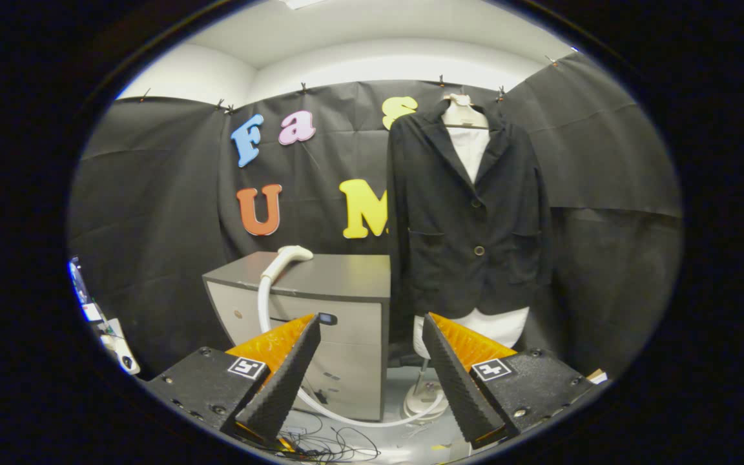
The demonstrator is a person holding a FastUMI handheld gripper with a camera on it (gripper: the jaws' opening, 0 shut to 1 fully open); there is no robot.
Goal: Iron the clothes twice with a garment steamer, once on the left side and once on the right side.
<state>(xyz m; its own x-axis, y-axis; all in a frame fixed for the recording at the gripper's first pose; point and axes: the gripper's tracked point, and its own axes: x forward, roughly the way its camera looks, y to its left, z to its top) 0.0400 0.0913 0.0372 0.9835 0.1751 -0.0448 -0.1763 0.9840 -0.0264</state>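
A: Lying on the smooth grey cabinet [320,274], left, the curved white steamer head [288,256] trails its ribbed hose [261,303].
B: And the gripper [371,326]?
A: Spread apart, empty. Beyond, right, the dark woven jacket [465,213] hangs on a mannequin [465,139].

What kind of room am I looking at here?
Probably a small staged booth for practising clothes steaming: black cloth walls, a jacket on a mannequin, a steamer head lying on a cabinet. The claw is open, holding nothing.

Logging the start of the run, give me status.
Gripper open, empty. Steamer head lying on the cabinet, beyond the fingers, untouched. Black jacket hangs on the mannequin, beside the cabinet. Nothing in the way.
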